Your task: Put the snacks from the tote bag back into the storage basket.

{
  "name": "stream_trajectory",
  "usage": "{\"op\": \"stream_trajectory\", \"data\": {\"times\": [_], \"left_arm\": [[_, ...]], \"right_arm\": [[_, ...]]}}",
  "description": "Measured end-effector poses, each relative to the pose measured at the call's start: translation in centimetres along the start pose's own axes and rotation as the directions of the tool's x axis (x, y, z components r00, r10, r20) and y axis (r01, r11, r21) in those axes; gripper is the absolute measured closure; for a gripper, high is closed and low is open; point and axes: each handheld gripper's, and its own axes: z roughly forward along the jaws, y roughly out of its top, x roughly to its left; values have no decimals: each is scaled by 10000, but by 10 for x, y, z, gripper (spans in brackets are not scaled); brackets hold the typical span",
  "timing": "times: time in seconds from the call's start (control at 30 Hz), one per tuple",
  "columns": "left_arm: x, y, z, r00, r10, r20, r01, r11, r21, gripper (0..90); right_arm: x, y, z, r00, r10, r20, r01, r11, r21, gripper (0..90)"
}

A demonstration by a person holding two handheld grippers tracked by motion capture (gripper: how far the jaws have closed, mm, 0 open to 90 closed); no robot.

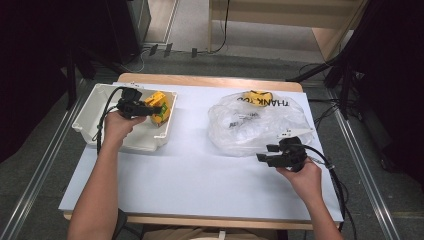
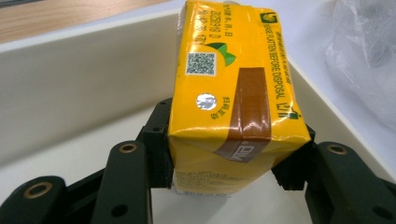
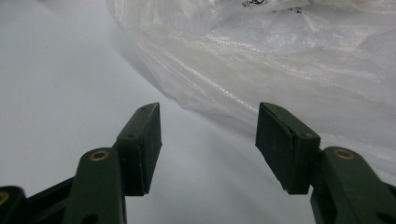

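1. My left gripper (image 2: 233, 172) is clamped on the yellow cardboard drink carton (image 2: 233, 93), one pad against each broad side near its lower end. In the high view the carton (image 1: 159, 106) sits at upper left of the frame, inside the white rectangular plastic bin (image 1: 95, 107), close to the bin's right-hand wall.
2. My right gripper (image 3: 208, 144) stands wide open with nothing between its pads, hovering over the white table sheet (image 3: 56, 93) at lower right of the high view, just beside the crumpled clear plastic bag (image 1: 255, 122).
3. I judge the carton light and fairly stiff, but its walls will dent if squeezed hard, and the glossy print looks slippery. The broad flat faces, around mid-body, are the place to hold it, not the folded ends.
4. The bag is soft and shapeless; a pinch on a fold of film is all it offers.
5. The bin's walls hem the carton closely, so I would only move straight up. The middle of the table lies open for travel.
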Motion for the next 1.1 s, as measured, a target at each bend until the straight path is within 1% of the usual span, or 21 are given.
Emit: {"op": "stream_trajectory", "data": {"times": [0.07,0.13,0.23,0.27,0.4,0.5,0.53,0.57,0.67,0.73,0.8,0.87,0.97,1.03,1.1], "left_arm": [[0,0,0,10000,-23,50,23,10000,3,482],[0,1,-1,9997,-29,262,29,10000,-21,452],[-3,0,-1,9998,162,78,-163,9997,154,432],[-4,0,-2,9998,212,4,-212,9997,125,431],[-5,0,-9,9999,103,47,-103,9999,-65,422],[-7,-3,-14,10000,62,-8,-62,10000,59,404],[-8,-6,-15,10000,-7,-82,7,10000,-18,399],[-8,-8,-17,9999,16,-156,-16,10000,-49,396],[-8,-12,-25,9997,-21,-259,17,9999,-132,400],[-9,-14,-30,9994,23,-336,-29,9998,-193,403],[-9,-16,-33,9994,-10,-335,3,9998,-203,406],[-10,-19,-35,9992,-38,-407,34,9999,-108,409],[-11,-23,-37,9991,-79,-408,79,10000,-5,433],[-11,-25,-38,9993,-188,-310,189,9998,41,459],[-11,-27,-40,9996,-250,-108,250,9997,63,521]], "right_arm": [[0,0,0,10000,6,4,-6,10000,22,416],[0,0,0,10000,-4,2,4,10000,23,416],[-1,0,0,10000,-19,11,19,10000,10,416],[-1,0,0,10000,-41,9,41,10000,5,416],[0,0,0,10000,-13,-4,13,10000,37,416],[-1,0,0,10000,-45,2,45,10000,17,416],[-1,0,0,10000,-50,24,50,10000,19,415],[-1,0,0,10000,-56,31,55,10000,46,416],[-2,0,0,10000,-68,52,68,10000,35,416],[-2,0,0,10000,-43,47,43,10000,32,415],[-1,0,0,10000,-46,48,46,10000,33,415],[-1,0,0,10000,-29,33,29,10000,28,416],[-2,0,1,10000,-20,-20,20,10000,17,416],[-2,1,1,10000,26,-12,-26,10000,37,416],[-3,2,2,10000,-20,-39,19,10000,-33,418]]}}
